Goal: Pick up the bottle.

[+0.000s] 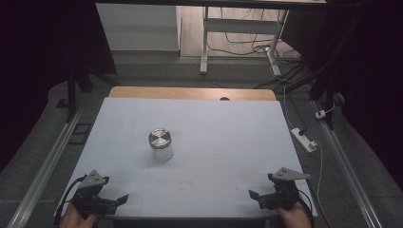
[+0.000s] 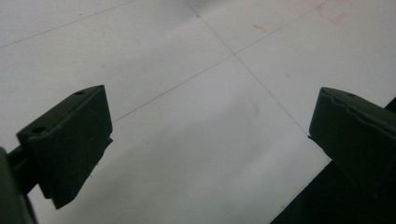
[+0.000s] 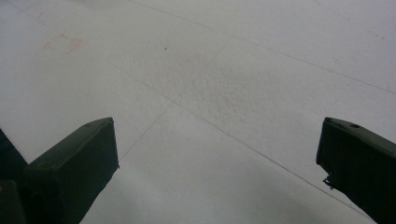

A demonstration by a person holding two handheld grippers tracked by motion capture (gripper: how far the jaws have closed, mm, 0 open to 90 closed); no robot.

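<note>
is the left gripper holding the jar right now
No, the jar stands alone mid-table with its metal lid on, while the left gripper sits near the table's front edge, jaws open and empty.

A white table top (image 1: 228, 123) fills the middle of the high view, with a strip of bare wood (image 1: 190, 93) along its far edge. Grey carpet floor (image 1: 43, 137) surrounds it, and metal rails (image 1: 45, 171) run down the lower left and lower right. At the top centre stands a white desk frame (image 1: 205, 42) amid loose cables (image 1: 247, 45), a white power strip (image 1: 304, 139) lies at the right, and both upper corners are dark.
</note>
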